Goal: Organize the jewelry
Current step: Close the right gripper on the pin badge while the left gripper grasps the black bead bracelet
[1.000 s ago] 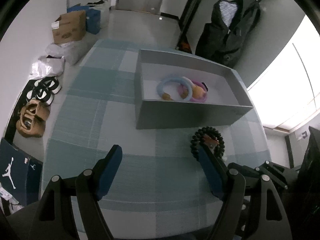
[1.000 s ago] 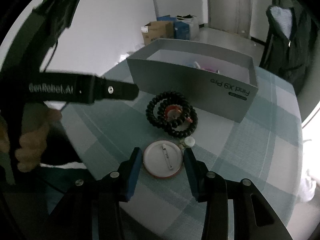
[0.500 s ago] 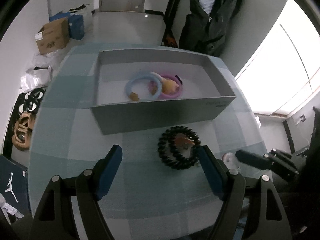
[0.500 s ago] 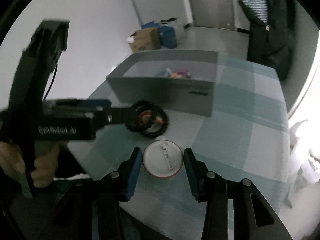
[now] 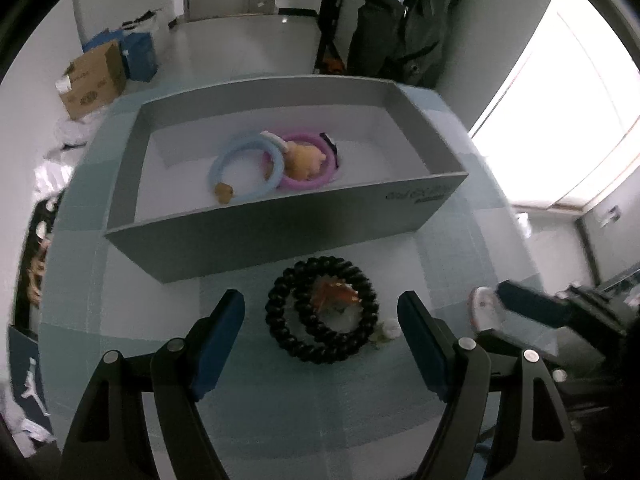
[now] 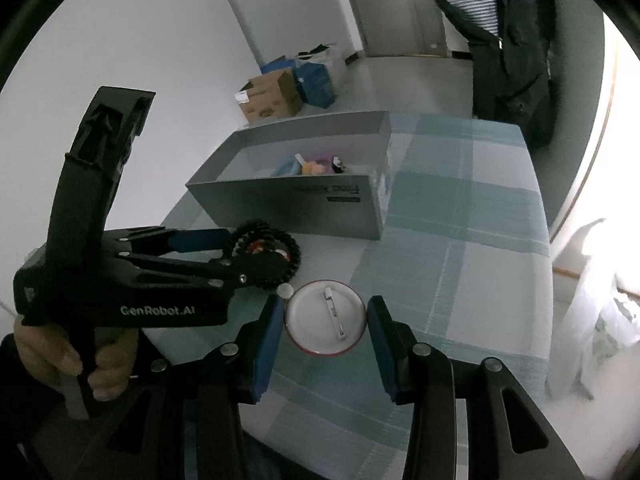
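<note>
1. Hovering wide apart, my left gripper [image 5: 322, 320] framed the black bead bracelet [image 5: 322, 314] on the checked tablecloth [image 5: 280, 420], just in front of the grey box [image 5: 280, 232]; nothing was gripped.
2. My right gripper [image 6: 326, 322] pinched the round pin badge [image 6: 326, 323] by its rim, lifted clear.
3. Next, I judged, the badge needed carrying over the box wall to join the rings [image 5: 276, 162] inside.

Matt grey cardboard box [image 5: 256, 236] beyond the claw; glossy black beaded bracelet [image 5: 322, 314] between its matt blue pads; woven checked tablecloth [image 6: 460, 264] beneath; smooth white badge [image 6: 326, 322] back with metal pin.
</note>
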A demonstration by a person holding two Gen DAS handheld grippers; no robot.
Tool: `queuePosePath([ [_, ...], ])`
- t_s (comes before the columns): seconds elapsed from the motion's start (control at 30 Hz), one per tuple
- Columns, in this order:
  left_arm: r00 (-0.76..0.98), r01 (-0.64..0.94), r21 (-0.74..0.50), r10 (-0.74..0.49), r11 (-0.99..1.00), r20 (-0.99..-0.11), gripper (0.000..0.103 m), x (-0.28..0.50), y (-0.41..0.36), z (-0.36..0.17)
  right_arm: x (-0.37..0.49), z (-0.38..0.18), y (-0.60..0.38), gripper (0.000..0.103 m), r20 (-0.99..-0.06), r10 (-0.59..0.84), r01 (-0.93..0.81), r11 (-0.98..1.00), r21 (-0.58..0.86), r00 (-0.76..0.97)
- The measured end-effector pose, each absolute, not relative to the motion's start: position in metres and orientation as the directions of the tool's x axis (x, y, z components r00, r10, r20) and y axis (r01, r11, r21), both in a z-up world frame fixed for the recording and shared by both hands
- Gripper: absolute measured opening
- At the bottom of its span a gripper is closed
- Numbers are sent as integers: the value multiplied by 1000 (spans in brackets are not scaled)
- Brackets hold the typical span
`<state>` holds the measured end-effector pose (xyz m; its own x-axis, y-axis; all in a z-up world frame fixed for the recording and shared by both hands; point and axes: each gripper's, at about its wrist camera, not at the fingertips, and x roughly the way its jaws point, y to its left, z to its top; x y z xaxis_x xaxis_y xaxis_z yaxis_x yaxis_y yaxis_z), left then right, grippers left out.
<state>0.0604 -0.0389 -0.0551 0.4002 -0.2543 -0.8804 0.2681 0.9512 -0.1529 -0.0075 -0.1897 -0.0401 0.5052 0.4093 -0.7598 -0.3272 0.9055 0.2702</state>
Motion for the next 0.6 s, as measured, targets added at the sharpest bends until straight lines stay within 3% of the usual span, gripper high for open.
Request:
queuePosePath([
  [0.17,400,262,-121,-222,957,-889,75,59,-38,-60,-10,-40,-196,42,-757,410,-307,908,286,508],
  [0.23,405,265,-130,-232,956,-884,61,58,-36,-59,-10,-41,-197,42,-757,409,-306,909,285,509],
  [0.33,405,279,-151,-259,948,-877,50,56,-34,-56,-10,-41,-196,42,-758,411,-307,908,287,507],
  [0.6,428,295,-188,-306,937,-850,44,53,-29,-46,-8,-42,-194,42,-760,410,-308,908,284,505],
])
